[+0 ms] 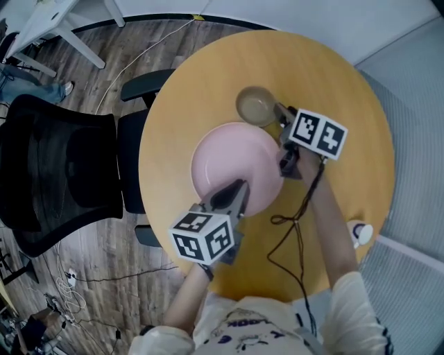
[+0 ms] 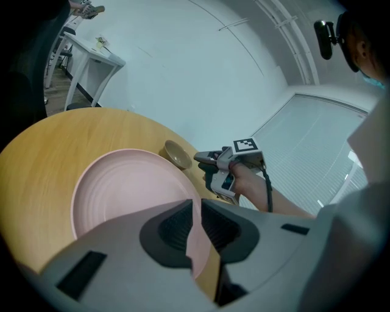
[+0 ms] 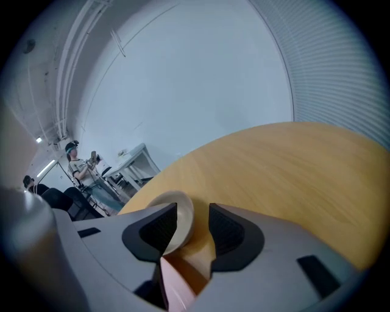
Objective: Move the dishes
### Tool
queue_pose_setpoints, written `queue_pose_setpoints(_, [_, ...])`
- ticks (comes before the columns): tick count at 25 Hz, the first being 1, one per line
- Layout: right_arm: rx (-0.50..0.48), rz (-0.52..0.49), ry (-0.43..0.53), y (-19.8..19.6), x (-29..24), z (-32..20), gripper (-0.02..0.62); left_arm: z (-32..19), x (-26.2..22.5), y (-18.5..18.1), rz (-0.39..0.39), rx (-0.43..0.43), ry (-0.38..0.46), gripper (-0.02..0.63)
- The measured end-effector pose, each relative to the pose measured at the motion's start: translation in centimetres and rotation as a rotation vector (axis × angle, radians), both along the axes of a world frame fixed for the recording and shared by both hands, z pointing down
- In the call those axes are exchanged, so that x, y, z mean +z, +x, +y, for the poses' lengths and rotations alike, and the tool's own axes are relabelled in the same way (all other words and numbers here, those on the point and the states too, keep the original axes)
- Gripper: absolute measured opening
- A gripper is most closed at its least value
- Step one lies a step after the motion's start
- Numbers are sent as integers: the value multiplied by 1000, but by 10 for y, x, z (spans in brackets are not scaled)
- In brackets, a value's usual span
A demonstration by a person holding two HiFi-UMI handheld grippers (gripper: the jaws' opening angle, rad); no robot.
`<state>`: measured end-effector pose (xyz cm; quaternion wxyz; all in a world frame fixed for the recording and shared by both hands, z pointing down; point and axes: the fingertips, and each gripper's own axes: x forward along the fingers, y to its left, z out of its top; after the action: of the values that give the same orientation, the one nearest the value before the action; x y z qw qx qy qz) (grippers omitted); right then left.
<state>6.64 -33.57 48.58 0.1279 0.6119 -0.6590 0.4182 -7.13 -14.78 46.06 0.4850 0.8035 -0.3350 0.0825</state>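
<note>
A pink plate (image 1: 232, 163) lies in the middle of the round wooden table (image 1: 333, 69). My left gripper (image 1: 232, 193) reaches in from the near side and is shut on the plate's near rim, which runs between its pads in the left gripper view (image 2: 196, 219). Just beyond the plate (image 2: 122, 189) sits a small beige bowl (image 1: 257, 105). My right gripper (image 1: 280, 111) stands at the bowl's right side. In the right gripper view the bowl's (image 3: 184, 206) rim lies between the jaws (image 3: 194, 224), which stand open with gaps on both sides. A sliver of the plate (image 3: 173, 286) shows below.
A black office chair (image 1: 55, 173) stands left of the table. A small white object (image 1: 361, 232) sits at the table's right edge. A black cable (image 1: 295, 229) trails from the right gripper across the near table. A white desk (image 1: 48, 21) is far left.
</note>
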Motion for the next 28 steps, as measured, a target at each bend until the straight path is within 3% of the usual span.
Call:
queue_pose_setpoints(12, [116,102,319,42,-105,120,134,22,-49,56,6,133,163,43])
queue_pose_setpoints(19, [263,184,382,91,-134,195,77,42,-75,95,14,213,218,43])
queue_pose_setpoints(28, [397,314,376,155,-150,297,74,89,-101,155,45,308,257,17])
